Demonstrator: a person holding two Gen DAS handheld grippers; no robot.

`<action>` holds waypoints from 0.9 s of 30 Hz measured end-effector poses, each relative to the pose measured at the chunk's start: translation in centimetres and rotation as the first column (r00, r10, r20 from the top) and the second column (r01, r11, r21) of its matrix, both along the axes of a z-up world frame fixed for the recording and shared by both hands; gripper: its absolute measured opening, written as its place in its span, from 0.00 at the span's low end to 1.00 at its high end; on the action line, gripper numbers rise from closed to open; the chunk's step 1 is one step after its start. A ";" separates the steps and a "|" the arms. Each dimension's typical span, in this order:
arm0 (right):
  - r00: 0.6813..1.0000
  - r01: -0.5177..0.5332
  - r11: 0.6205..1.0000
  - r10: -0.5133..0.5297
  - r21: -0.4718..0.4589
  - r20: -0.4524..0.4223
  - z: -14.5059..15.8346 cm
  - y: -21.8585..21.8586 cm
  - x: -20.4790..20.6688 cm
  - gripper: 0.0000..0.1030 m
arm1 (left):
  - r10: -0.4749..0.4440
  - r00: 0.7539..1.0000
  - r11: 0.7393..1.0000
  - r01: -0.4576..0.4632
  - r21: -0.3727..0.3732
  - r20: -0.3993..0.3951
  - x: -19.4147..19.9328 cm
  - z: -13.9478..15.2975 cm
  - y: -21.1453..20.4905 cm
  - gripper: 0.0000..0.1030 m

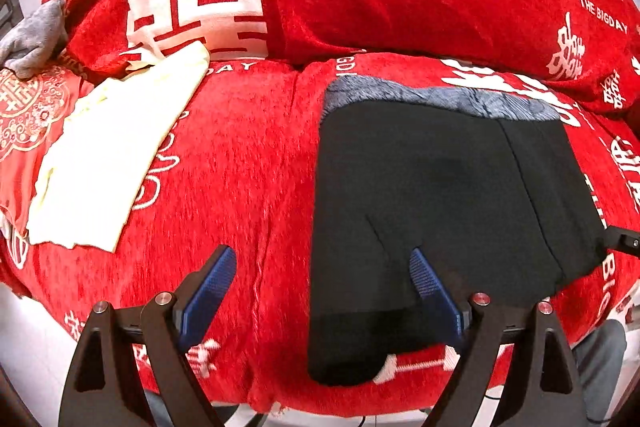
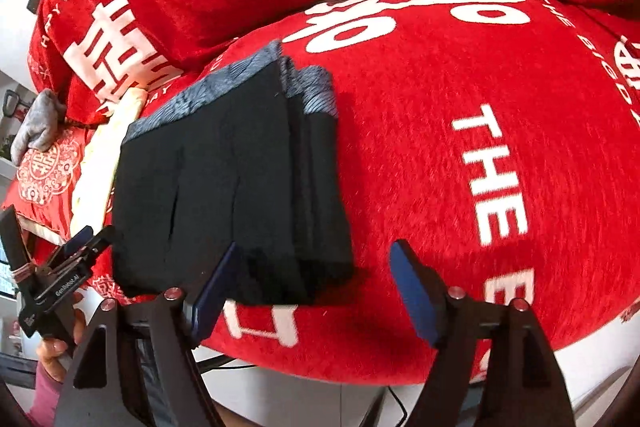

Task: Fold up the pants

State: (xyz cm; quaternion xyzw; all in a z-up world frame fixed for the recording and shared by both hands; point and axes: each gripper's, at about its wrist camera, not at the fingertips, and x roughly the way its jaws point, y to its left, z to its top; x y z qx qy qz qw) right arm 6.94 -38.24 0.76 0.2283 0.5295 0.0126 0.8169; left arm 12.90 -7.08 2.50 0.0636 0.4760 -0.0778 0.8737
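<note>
Fingers of my left hand and fingers of my right both spread and empty above the black pants, folded compactly on the red sofa cover, the job seemingly done.

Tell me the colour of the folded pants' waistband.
Blue-grey waistband, above black pants; clearest in left wrist view.

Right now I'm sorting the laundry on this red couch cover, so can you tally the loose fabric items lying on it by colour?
Black with blue-grey waistband: 1, the folded pants
Pale yellow: 1, the flat cloth
Grey: 1, the crumpled piece at the far left
Total: 3
</note>
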 end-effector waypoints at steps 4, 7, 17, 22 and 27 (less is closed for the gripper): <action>1.000 0.007 1.000 -0.007 0.004 0.016 0.3 1.4 -1.1 0.81 | -0.007 1.000 1.000 0.007 0.006 -0.005 -1.5 -0.3 -0.6 0.87; 0.999 -0.008 1.000 0.009 -0.020 0.035 0.7 2.7 -1.7 0.87 | -0.019 1.000 1.000 0.019 0.007 -0.007 -2.5 -0.2 -1.1 0.87; 0.997 -0.044 0.996 0.049 -0.074 0.057 1.4 5.3 -2.7 1.00 | -0.044 0.999 0.999 0.044 0.013 0.015 -4.7 0.5 -1.8 1.00; 0.996 -0.063 0.992 0.071 -0.108 0.063 1.8 6.3 -2.9 1.00 | -0.051 0.999 0.999 0.051 0.017 0.011 -5.2 0.6 -2.1 1.00; 0.994 -0.051 0.966 0.073 -0.255 0.079 2.7 7.8 -3.3 1.00 | -0.056 0.998 0.998 0.056 0.006 -0.019 -5.3 0.5 -2.2 1.00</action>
